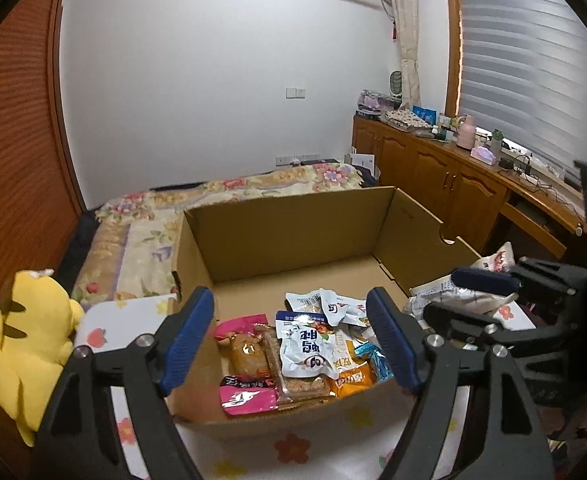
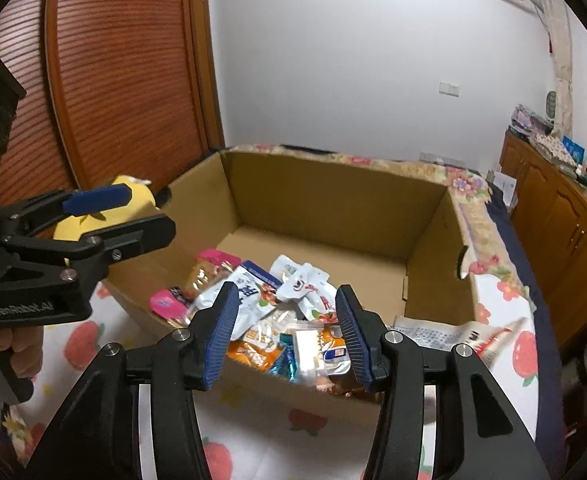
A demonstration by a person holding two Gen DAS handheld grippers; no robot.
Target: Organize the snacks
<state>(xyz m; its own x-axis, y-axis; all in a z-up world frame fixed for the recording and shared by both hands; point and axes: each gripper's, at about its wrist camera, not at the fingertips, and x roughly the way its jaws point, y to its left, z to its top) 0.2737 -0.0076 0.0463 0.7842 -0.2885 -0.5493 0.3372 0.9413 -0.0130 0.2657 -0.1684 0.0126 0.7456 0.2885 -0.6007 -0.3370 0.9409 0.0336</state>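
An open cardboard box point(image 1: 285, 232) point(image 2: 333, 200) lies on the bed with several snack packets piled at its near end: a white and blue packet point(image 1: 307, 346) point(image 2: 249, 292), a pink packet point(image 1: 245, 398) point(image 2: 167, 302), an orange packet point(image 1: 351, 376) point(image 2: 253, 354). My left gripper point(image 1: 293, 340) is open and empty, just above the box's near edge; it also shows in the right wrist view point(image 2: 125, 210). My right gripper point(image 2: 289, 336) is open and empty over the near right snacks. In the left wrist view it point(image 1: 473, 296) sits by the box's right side.
A white packet point(image 2: 453, 336) lies on the sheet right of the box. A yellow plush toy point(image 1: 25, 340) sits left of the box. A floral blanket point(image 1: 213, 196) lies behind. Wooden cabinets point(image 1: 453, 184) with clutter line the right wall.
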